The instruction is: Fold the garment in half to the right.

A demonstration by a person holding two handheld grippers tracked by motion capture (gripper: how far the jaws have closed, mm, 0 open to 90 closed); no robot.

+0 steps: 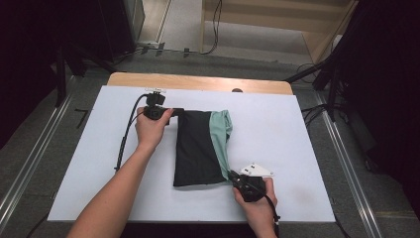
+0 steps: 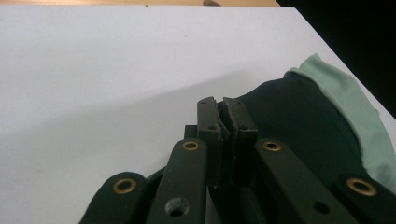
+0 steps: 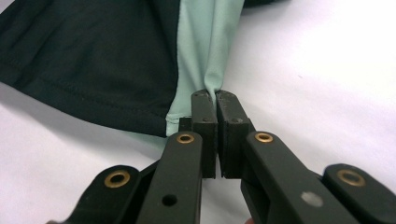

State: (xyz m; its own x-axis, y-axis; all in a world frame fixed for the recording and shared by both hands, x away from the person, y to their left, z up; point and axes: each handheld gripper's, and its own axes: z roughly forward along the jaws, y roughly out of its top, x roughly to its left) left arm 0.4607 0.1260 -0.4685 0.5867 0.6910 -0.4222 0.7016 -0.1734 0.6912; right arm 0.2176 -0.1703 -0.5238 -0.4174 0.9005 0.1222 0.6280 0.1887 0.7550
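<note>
1. The garment (image 1: pixel 200 148), black with a mint-green panel along one side, lies folded flat on the white table (image 1: pixel 292 129), stretched between the two grippers: its far corner is at the tips of the left gripper (image 1: pixel 174 112), and its near green corner is at the tips of the right gripper (image 1: pixel 233 174).

2. The left gripper's jaws are pressed together on the black edge; in the left gripper view (image 2: pixel 227 108) a thin fold of dark cloth sits between the pads, with the rest of the fabric running off to the gripper's right.

3. The right gripper (image 3: pixel 215 100) is likewise pinched closed, on the mint-green cloth, which gathers into a small pucker just ahead of the tips and fans out beyond them; the black panel and its stitched hem lie ahead and to its left.

4. Handling, as I judge it: the cloth looks thin, light and quite limp (the pucker at the right tips suggests how readily it bunches), with a smooth, possibly stretchy knit that could slip from a shallow bite.

5. Where to hold: corners and hemmed edges look best, since the doubled, stitched cloth gives the pads more to bite. Both holds are near such edges already.

6. Risk: pulling unevenly would likely drag or skew the fold rather than lift it.
</note>
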